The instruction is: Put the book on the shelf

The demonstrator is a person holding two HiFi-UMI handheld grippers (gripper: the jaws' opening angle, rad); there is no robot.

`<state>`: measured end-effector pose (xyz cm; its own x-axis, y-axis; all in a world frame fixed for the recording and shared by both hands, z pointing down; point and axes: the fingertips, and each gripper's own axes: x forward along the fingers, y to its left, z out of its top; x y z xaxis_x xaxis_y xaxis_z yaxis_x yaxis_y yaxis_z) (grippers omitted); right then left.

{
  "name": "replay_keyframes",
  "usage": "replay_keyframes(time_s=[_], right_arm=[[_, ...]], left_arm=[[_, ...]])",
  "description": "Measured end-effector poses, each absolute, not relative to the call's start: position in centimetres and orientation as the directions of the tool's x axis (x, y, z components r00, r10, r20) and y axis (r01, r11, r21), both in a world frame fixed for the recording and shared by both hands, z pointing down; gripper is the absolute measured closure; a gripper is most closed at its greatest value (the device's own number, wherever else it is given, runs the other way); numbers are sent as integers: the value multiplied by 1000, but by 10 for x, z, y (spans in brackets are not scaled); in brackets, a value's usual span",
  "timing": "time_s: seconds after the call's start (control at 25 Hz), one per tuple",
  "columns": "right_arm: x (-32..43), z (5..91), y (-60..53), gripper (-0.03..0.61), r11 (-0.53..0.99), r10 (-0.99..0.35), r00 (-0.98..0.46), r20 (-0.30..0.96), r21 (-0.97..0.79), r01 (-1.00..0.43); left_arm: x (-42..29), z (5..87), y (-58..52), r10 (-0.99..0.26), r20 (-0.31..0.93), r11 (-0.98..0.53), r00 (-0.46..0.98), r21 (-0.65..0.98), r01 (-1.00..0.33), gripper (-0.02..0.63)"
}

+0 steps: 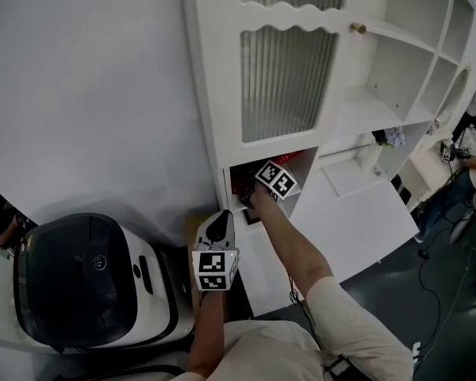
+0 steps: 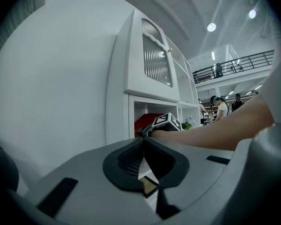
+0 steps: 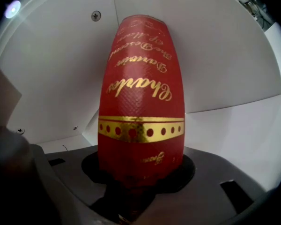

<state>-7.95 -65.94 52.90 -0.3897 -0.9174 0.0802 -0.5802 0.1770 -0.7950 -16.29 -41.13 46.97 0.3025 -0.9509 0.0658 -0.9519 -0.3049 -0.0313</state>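
left gripper [image 2: 143, 142]: pressed together, empty | right gripper [image 3: 139, 175]: pinching red book [image 3: 141, 93] | apparently inside shelf [image 1: 211, 94] compartment

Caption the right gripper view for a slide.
Right gripper holds a red hardcover book with gold lettering, spine toward the camera, inside a white shelf compartment.

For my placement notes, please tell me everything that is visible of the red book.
The red book is closed, with a textured, cloth-like cover, gold script lettering and a gold band of red dots on its spine. It is inside the white cabinet's lower compartment, spine toward the right tool, whose jaws clamp it. Whether it rests on the compartment floor is hidden.
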Motion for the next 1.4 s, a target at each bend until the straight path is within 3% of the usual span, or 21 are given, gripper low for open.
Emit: replay_keyframes(time_s=[0.16,0.36,1.12,1.4], right_arm=[[-81,530,-659,359,183,-911,-401,99,-773,-608],[-74,536,-654,276,171,-903,-411,125,-774,-610],[-57,535,-587,264,250,-849,-505,153,-727,-639],[-48,527,-553,264,373,-828,-535,169,-547,-749]], left_arm=[[-165,474,-409,-952,71,-299,297,-21,-954,597],[-159,474,-408,-950,71,-306,304,-18,-952,597],[-137,479,-394,-942,73,-329,328,-3,-944,597],[-144,482,-388,-950,73,-304,304,10,-953,597]])
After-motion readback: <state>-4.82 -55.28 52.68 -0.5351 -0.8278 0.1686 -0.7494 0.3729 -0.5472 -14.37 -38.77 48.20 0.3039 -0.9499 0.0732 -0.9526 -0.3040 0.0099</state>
